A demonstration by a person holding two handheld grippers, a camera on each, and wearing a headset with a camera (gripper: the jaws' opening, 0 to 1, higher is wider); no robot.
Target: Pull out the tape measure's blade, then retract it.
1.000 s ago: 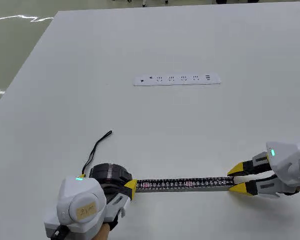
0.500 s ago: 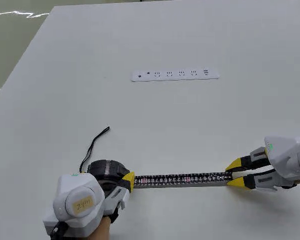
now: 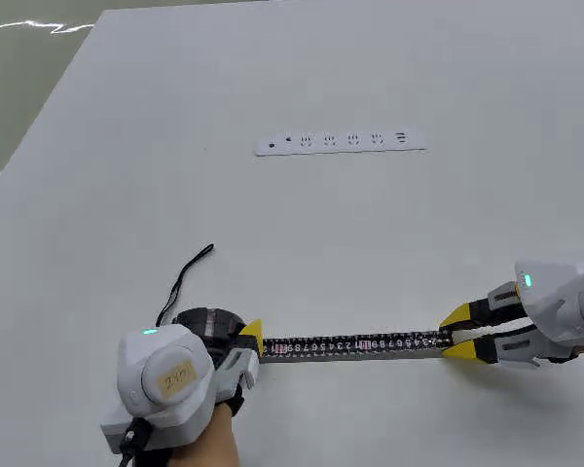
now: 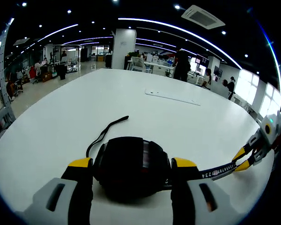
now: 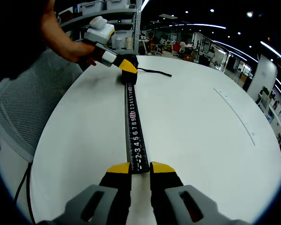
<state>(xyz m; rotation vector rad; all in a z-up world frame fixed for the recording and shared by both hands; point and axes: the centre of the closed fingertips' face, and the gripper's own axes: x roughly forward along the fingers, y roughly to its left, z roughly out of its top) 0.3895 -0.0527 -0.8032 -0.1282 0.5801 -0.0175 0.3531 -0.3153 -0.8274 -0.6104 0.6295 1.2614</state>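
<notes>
Yellow-tipped jaws of the left gripper (image 4: 131, 165) clamp the black tape measure case (image 4: 131, 150) from both sides. They pin it on the white table (image 3: 370, 233) at the lower left of the head view, evidently so the body cannot slide while the blade is drawn. From the case the blade (image 3: 355, 344) runs straight across the bottom of the frame to the right gripper (image 3: 457, 335) at the lower right. That gripper's jaws stand nearly closed around the blade's tip and appear to be pinching it, though the contact itself is too small to confirm. The blade lies flat on the table, numbers up, which suggests the pull-out is well under way and retraction not yet begun. A black wrist strap (image 3: 183, 282) trails from the case toward the upper left. A white power strip (image 3: 341, 142) lies well apart in the upper middle.
</notes>
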